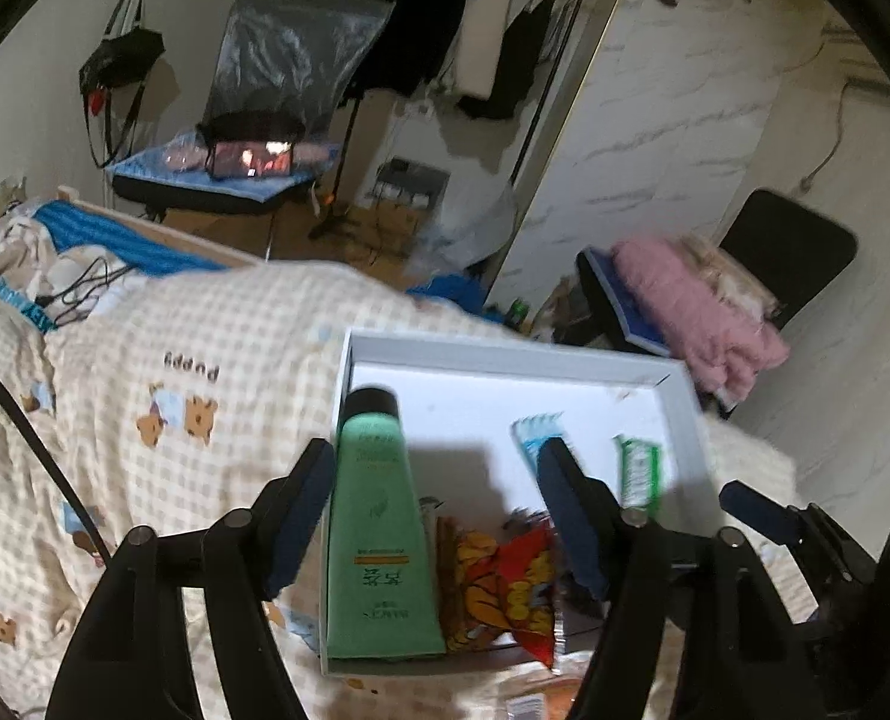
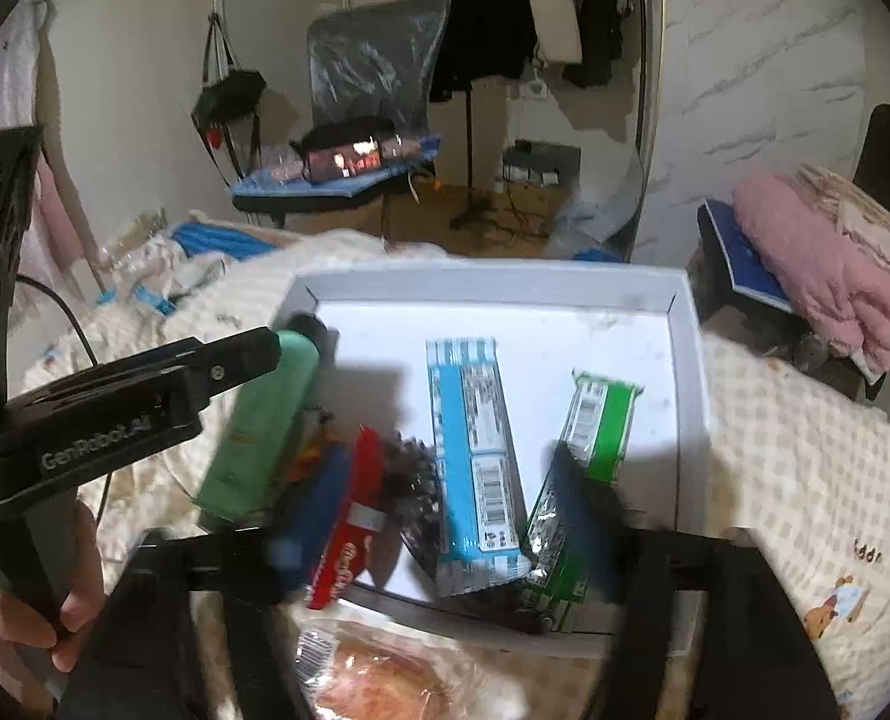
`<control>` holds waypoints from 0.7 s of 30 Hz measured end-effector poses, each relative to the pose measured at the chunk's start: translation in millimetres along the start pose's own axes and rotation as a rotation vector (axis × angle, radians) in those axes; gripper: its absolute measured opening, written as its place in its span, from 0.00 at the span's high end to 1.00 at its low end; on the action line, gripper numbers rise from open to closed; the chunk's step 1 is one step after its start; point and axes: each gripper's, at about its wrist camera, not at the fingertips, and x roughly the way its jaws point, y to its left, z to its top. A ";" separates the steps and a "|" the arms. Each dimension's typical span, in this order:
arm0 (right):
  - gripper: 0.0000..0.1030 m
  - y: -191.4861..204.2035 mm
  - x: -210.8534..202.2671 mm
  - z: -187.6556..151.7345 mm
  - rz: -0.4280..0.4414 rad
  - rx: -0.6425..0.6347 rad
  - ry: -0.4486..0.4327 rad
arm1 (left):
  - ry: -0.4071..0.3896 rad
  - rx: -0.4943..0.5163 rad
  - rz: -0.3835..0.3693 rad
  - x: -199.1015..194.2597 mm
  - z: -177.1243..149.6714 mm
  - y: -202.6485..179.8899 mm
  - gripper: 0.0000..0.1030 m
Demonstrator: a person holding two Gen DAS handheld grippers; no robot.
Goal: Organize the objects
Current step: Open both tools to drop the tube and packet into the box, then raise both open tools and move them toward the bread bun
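A shallow white box (image 1: 505,351) lies on the checked bedcover. In it are a green tube (image 1: 372,534) with a black cap along the left wall, an orange-and-red snack packet (image 1: 505,582), a blue-wrapped bar (image 2: 472,450) and a green-wrapped bar (image 2: 601,432). My left gripper (image 1: 435,510) hangs open over the box; the tube lies below it by the left pad, untouched. My right gripper (image 2: 451,516) is open above the bars and the red packet (image 2: 348,540), its fingers blurred and holding nothing. A wrapped bread packet (image 2: 378,678) lies outside the box's near edge.
The bed has a bear-print cover (image 1: 174,420) with cables at its far left. A chair with pink folded cloth (image 1: 703,312) stands right of the box. An office chair (image 1: 252,138), a clothes rack and floor clutter lie beyond. A hand (image 2: 30,606) holds the left tool.
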 end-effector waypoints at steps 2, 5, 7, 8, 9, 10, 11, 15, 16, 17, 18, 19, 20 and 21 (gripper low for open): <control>0.07 1.7 -13.2 4.4 0.009 -0.001 -0.039 | -0.034 0.005 -0.006 -13.9 4.5 -2.0 0.24; 0.07 3.6 -32.1 12.7 0.029 0.000 -0.085 | -0.077 0.033 -0.011 -35.3 10.3 -7.4 0.23; 0.07 4.4 -43.3 17.0 0.033 -0.001 -0.107 | -0.103 0.043 -0.036 -50.7 13.2 -10.1 0.23; 0.07 4.9 -49.2 19.1 0.034 -0.005 -0.119 | -0.111 0.048 -0.050 -56.7 14.6 -11.6 0.22; 0.07 5.1 -55.4 21.0 0.035 -0.010 -0.131 | -0.117 0.056 -0.071 -63.1 16.8 -13.3 0.20; 0.07 5.0 -62.0 22.3 0.037 -0.016 -0.143 | -0.116 0.066 -0.084 -68.6 18.4 -15.0 0.20; 0.06 4.8 -69.2 23.7 0.039 -0.020 -0.155 | -0.116 0.075 -0.091 -73.9 19.6 -17.4 0.20; 0.00 1.1 -93.9 27.4 0.072 -0.026 -0.188 | -0.132 0.148 -0.085 -98.7 23.1 -31.1 0.20; 0.00 -0.3 -99.1 26.7 0.080 -0.025 -0.196 | -0.137 0.166 -0.082 -103.9 23.7 -34.2 0.19; 0.00 -3.0 -105.1 26.4 0.094 -0.023 -0.202 | -0.139 0.182 -0.076 -109.3 25.2 -37.6 0.16; 0.00 -6.1 -110.9 26.4 0.112 -0.019 -0.206 | -0.138 0.193 -0.074 -112.8 25.5 -39.9 0.15; 0.00 -9.2 -113.9 26.7 0.125 -0.015 -0.206 | -0.134 0.205 -0.079 -115.8 24.9 -41.7 0.15; 0.00 -12.1 -117.0 26.6 0.140 -0.011 -0.198 | -0.126 0.216 -0.092 -119.5 23.1 -42.8 0.15; 0.00 -15.2 -119.9 25.5 0.153 -0.005 -0.186 | -0.125 0.215 -0.106 -123.1 20.1 -42.6 0.15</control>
